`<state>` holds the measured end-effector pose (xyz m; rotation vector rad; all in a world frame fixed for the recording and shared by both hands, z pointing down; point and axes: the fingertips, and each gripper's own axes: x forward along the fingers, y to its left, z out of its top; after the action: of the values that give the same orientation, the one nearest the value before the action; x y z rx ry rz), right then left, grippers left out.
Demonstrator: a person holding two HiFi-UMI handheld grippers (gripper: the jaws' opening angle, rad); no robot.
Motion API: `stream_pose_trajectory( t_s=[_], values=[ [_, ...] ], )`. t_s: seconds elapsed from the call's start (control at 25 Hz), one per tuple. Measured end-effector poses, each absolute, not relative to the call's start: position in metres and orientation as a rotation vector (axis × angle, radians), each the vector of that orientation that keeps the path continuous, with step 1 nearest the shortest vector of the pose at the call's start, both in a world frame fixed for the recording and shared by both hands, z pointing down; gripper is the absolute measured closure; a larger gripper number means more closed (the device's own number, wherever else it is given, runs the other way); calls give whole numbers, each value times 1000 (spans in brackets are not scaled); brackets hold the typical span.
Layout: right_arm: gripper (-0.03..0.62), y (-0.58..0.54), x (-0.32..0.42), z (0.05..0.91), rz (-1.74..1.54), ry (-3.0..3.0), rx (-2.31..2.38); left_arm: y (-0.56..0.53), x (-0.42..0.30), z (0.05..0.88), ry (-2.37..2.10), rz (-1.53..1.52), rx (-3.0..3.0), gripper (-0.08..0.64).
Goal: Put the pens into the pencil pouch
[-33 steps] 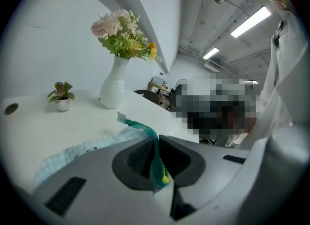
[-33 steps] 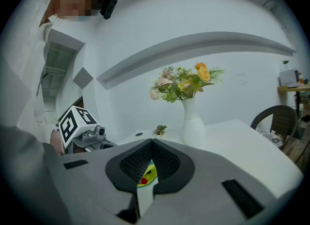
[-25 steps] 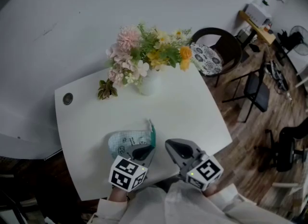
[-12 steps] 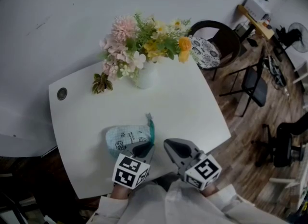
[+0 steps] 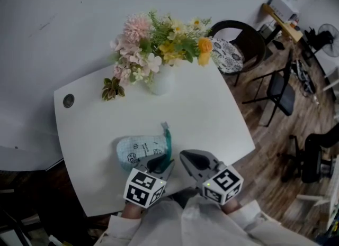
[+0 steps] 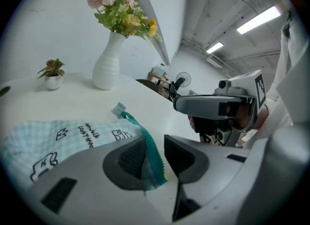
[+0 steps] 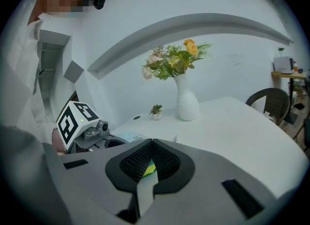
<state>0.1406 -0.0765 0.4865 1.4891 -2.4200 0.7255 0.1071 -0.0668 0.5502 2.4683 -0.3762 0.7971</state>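
While the pencil pouch (image 5: 139, 148) lies on the white table (image 5: 206, 107) near its 6 o'clock edge, our left gripper (image 5: 160, 163) stands released, the pouch's teal zipper edge (image 6: 152, 154) between its parted jaws. At its 3 o'clock, our right gripper (image 5: 185, 157) is clenched on a small yellow-green object (image 7: 150, 169). The flower vase (image 5: 161, 83) stands at 12 o'clock.

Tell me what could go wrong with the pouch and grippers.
The left gripper holds its jaws apart around the pencil pouch at its green zipper edge; closing on so little fabric, it might lose hold. The right gripper is shut on a yellow-green thing, mostly hidden; it might slip out.
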Motion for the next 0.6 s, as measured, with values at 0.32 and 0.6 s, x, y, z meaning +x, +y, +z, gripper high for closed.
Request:
stream_pose_trajectory(
  t_s=[0.32,0.6],
  values=[
    [584,-91,131,470,716,-2510,1372,-77,100,512,-412,620,2513,462],
    [584,-105,94,445,560,-2559,1050,-104,72,469,-566,451,2563,515]
  ],
)
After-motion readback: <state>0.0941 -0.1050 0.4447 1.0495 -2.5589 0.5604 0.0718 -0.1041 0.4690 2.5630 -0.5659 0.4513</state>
